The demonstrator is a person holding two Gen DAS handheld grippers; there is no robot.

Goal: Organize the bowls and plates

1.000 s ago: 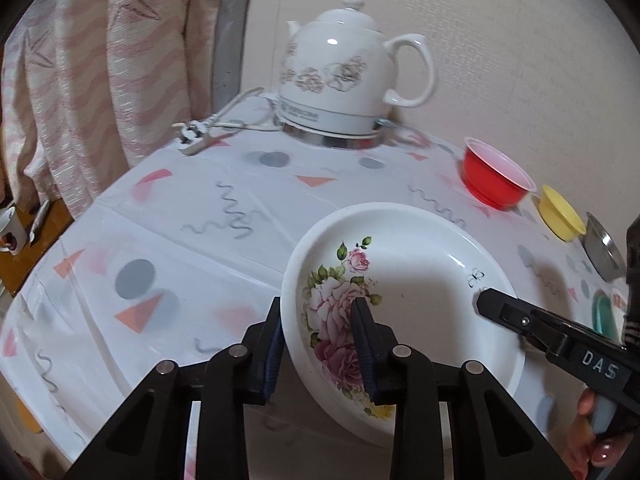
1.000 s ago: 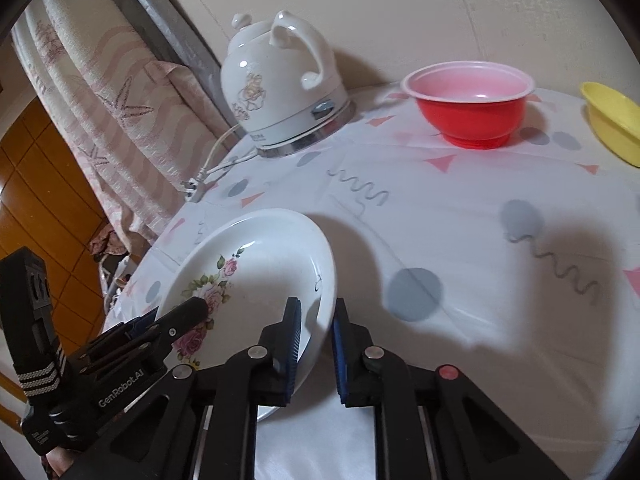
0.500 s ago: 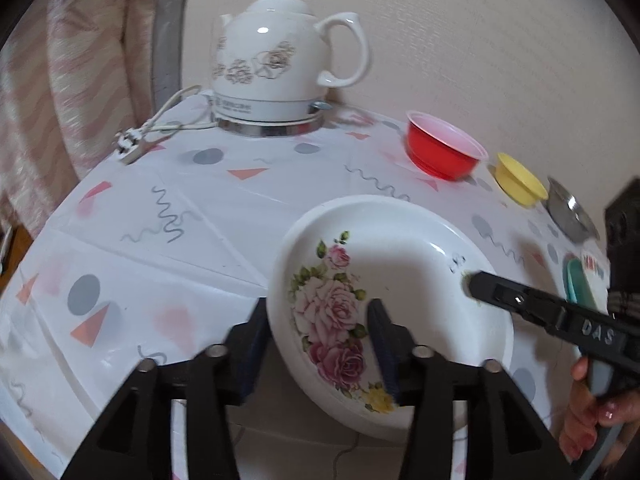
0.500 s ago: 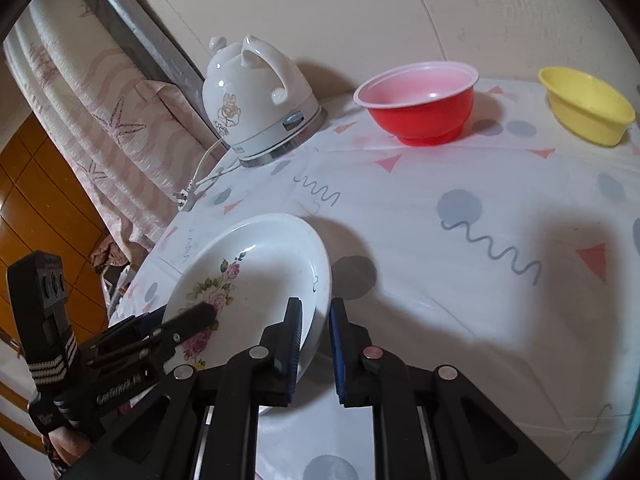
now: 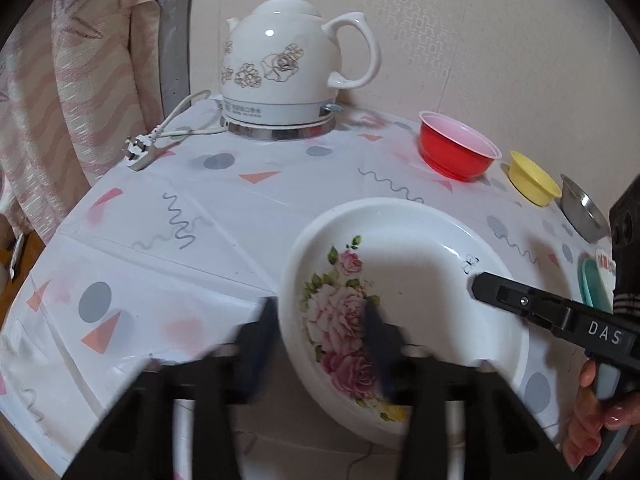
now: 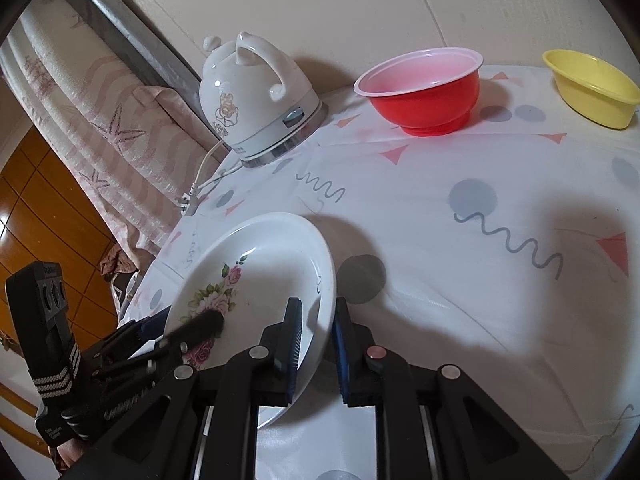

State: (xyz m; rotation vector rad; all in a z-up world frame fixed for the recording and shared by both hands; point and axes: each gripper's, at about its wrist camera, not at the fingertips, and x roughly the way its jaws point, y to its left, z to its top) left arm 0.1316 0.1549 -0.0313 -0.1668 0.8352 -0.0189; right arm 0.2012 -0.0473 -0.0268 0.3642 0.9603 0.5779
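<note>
A white floral plate is held tilted above the patterned tablecloth; it also shows in the right wrist view. My left gripper has opened, its blurred fingers wide on either side of the plate's near rim. My right gripper is shut on the plate's opposite rim. A red bowl, a yellow bowl and a steel bowl stand in a row at the far right. The red bowl and yellow bowl also show in the right wrist view.
A white ceramic kettle stands at the back by the wall, its cord and plug lying on the cloth. A teal item lies at the right edge. A curtain hangs at the left.
My left gripper's fingers have spread apart and let go of the plate's rim. The right gripper still holds the plate, which has moved toward the bowls.
</note>
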